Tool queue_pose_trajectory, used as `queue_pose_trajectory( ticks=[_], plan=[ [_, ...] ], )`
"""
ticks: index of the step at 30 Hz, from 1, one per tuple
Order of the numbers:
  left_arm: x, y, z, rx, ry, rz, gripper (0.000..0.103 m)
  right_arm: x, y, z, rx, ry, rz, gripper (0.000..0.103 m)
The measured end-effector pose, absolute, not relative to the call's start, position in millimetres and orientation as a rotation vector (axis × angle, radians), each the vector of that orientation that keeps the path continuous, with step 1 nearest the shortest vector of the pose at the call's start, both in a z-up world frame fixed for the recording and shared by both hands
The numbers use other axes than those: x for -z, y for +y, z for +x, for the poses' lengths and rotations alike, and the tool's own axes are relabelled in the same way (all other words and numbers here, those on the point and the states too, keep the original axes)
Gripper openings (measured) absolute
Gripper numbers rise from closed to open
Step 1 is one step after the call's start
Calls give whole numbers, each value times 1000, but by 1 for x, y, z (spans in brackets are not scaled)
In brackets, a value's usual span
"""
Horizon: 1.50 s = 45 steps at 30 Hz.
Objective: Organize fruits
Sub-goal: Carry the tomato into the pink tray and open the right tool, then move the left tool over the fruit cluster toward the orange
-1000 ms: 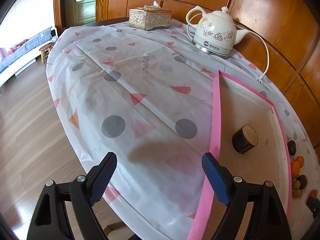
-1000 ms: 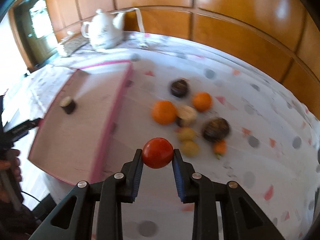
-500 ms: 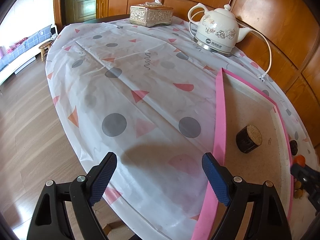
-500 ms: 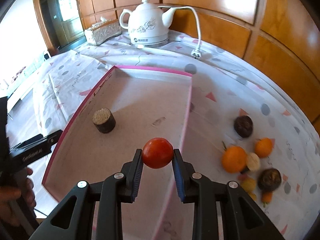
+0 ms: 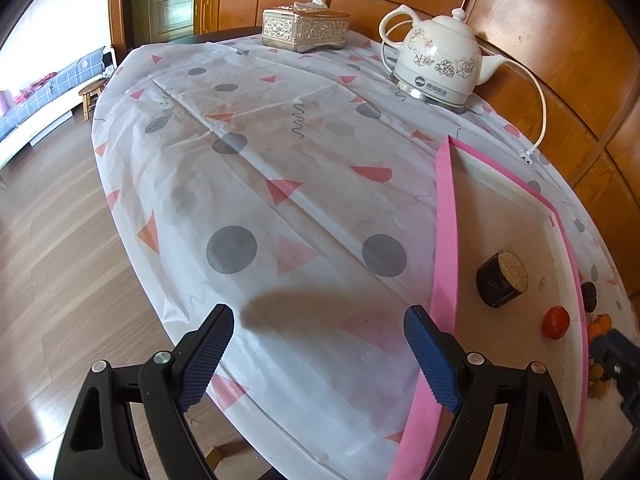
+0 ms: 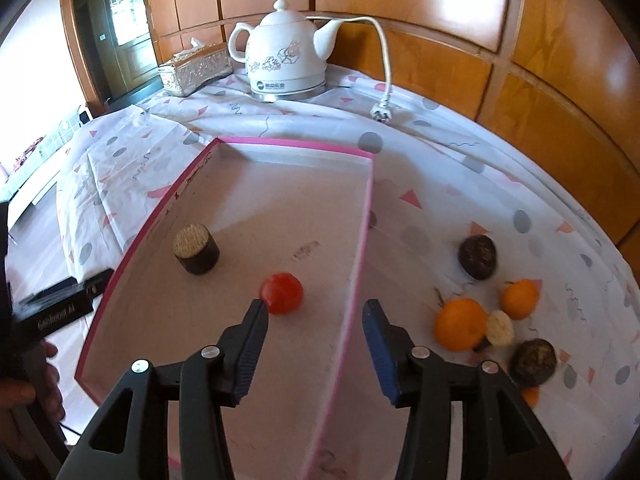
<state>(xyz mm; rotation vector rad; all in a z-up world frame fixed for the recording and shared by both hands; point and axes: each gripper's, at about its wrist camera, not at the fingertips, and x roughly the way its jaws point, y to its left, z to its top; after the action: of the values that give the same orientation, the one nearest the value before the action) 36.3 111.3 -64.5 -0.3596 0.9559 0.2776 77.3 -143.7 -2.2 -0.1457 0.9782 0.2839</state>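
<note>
Now the tomato [image 6: 281, 293] lies on the floor of the pink-rimmed tray [image 6: 362, 240], just off my right claw [image 6: 316, 320], whose jaws are opening with nothing pressed between them. Oranges [image 6: 460, 324] sit on the desk [image 6: 440, 168] at lower right. My left claw [image 5: 316, 344] stands wide apart, empty.

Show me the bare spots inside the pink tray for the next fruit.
The far half of the pink tray, between its back wall and the dark cylinder, is bare, as is the floor along the right wall beyond the red tomato. The fruit pile around the large orange outside is crowded.
</note>
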Motion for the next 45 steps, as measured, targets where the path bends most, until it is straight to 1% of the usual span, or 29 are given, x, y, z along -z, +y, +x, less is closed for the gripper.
queue_pose_trajectory(
  ticks=[22,37,45],
  plan=[
    [50,99,29,-260,922,-319,88,-24,-236,22,-71,932,-226,50],
    [42,91,26,-252,904,-286,88,-21,-309,5,87,977,-181,50],
    [35,83,24,-247,879,-259,88,-28,-368,-1,254,990,-115,50]
  ],
)
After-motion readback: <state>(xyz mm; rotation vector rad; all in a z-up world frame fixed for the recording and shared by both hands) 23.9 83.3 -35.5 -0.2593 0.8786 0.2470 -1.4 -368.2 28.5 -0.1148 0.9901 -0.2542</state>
